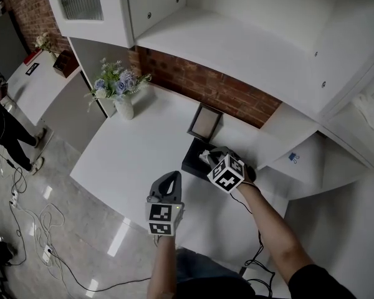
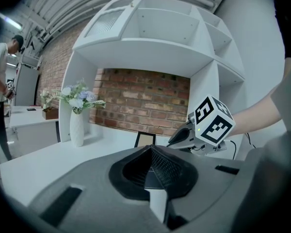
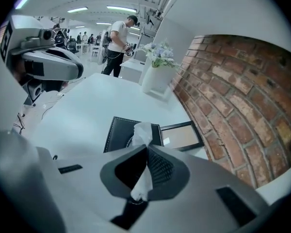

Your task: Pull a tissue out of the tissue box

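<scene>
**Head view and both claw views, read left to right.** A vase of flowers stands at the back left corner of the table. My left claw hangs near the front edge. Its jaws are pressed together on nothing, and it is well apart from the box. The black tissue box lies towards the right end, in front of a picture frame propped at the back edge. My right claw points down over the box. Its jaws are pinched tight on the tissue, which runs from the box slot up between the pads and out behind them. The sheet is not yet free.

**Hazards, as I judge them:**
- Nothing pins the box, so a pull may lift it or drag it along the table.
- A sideways or abrupt pull may tear the thin sheet at the slot.
- A following sheet may trail out too.
</scene>
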`<state>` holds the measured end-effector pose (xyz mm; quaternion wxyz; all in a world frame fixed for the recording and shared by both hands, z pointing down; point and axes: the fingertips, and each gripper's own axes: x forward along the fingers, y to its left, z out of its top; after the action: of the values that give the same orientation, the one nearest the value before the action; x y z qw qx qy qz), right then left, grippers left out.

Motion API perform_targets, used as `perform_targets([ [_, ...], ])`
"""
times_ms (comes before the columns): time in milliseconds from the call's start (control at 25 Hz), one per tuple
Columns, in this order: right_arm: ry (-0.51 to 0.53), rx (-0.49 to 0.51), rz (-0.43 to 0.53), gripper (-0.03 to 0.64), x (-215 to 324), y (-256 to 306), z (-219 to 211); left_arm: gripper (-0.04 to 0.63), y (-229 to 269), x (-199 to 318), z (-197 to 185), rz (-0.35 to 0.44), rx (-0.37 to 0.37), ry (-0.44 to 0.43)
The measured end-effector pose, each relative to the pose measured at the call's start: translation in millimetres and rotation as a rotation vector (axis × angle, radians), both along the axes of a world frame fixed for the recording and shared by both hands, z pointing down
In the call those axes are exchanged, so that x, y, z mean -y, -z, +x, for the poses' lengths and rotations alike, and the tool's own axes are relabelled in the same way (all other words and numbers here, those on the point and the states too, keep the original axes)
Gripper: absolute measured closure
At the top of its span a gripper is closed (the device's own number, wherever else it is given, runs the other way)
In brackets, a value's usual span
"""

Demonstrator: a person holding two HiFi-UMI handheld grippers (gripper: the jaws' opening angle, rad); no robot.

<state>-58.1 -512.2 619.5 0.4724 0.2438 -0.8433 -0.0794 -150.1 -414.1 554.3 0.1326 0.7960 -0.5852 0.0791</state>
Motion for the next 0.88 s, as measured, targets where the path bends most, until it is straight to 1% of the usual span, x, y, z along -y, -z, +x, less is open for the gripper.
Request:
perform_targets([
  [160, -0.038, 0.032, 0.051, 0.615, 2, 16, 5, 0.588, 4, 0, 2, 0.009, -0.002, -0.009],
  [400, -0.080, 0.077, 0.153, 0.615, 4, 49, 12, 0.588, 15, 1, 7, 0.033, 0.000, -0.027],
  [880, -0.133, 0.135, 0.283, 0.615, -4, 107, 29, 0.588, 43, 0, 22, 0.087, 0.013, -0.071],
])
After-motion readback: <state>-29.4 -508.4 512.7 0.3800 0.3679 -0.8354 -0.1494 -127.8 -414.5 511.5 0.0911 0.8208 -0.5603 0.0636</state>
